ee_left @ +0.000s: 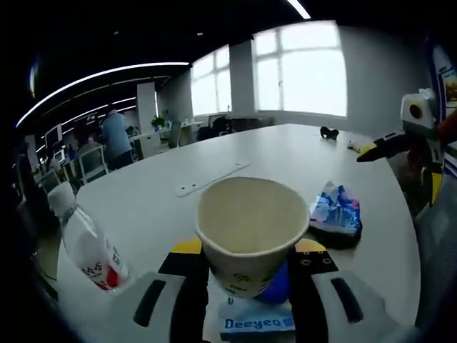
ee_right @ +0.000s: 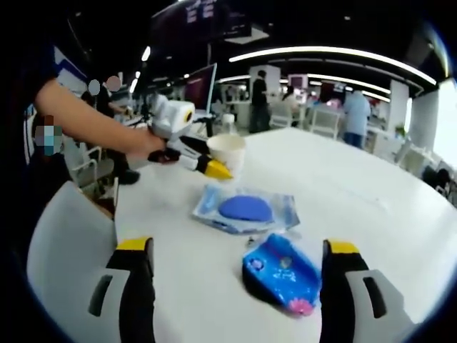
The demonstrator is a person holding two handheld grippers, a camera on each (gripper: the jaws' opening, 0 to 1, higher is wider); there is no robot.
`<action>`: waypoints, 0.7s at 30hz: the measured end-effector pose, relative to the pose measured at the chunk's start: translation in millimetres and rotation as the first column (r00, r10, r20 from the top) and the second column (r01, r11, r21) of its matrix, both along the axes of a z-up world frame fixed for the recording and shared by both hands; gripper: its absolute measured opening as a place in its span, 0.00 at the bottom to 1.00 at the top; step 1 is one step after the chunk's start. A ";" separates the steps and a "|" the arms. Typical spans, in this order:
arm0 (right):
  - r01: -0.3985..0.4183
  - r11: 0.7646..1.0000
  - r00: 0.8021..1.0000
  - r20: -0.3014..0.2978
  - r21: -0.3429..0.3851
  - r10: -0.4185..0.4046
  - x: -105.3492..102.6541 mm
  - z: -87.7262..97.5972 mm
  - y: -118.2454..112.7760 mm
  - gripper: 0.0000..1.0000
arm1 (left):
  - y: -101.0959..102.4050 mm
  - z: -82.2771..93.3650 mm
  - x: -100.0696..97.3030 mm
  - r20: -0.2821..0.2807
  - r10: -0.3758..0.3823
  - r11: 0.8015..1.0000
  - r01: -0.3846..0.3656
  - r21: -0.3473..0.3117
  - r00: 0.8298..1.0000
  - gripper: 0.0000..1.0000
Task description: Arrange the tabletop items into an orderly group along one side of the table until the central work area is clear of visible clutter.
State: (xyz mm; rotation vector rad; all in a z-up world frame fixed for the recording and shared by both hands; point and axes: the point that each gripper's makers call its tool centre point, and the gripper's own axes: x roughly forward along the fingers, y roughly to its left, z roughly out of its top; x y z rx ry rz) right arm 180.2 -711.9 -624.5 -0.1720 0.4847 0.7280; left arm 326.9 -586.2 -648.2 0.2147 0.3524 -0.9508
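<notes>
The left claw [ee_left: 250,275] grips 1 cream paper cup [ee_left: 251,232] on the white desk [ee_left: 214,157]. The right claw [ee_right: 232,275] stands wide open around a blue snack packet [ee_right: 282,275].

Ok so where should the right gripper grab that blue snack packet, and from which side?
Judging by its pose, take the blue snack packet across its narrow width near the middle, coming straight down from above. It lies flat on the white table between the open jaws of the right gripper, so no side edge stands up to pinch; its crinkled top should give the jaws something to bite.
</notes>
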 end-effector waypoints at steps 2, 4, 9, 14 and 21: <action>0.001 1.000 1.000 -0.004 -0.001 -0.001 0.3 -1.1 -0.7 0.96 | -1.9 -1.6 3.1 -0.001 -0.001 1.000 0.001 0.001 1.000 0.43; 0.002 1.000 1.000 -0.009 -0.003 -0.002 0.4 -2.8 -1.8 0.96 | -3.0 -3.3 6.2 -0.006 0.001 1.000 -0.001 0.001 1.000 0.43; 0.006 1.000 1.000 -0.020 -0.005 -0.006 -0.3 -7.5 -3.9 0.95 | -3.9 -6.4 12.1 -0.009 0.003 1.000 -0.003 0.005 1.000 0.43; 0.013 1.000 0.999 -0.035 -0.006 -0.014 -1.5 -12.0 -6.4 0.95 | -1.4 -8.2 19.6 -0.013 0.015 1.000 -0.015 0.007 1.000 0.43; 0.014 1.000 0.999 -0.039 -0.014 -0.014 -0.6 -13.8 -8.3 0.95 | 1.9 -11.6 27.7 -0.016 0.035 0.999 -0.035 0.013 0.999 0.43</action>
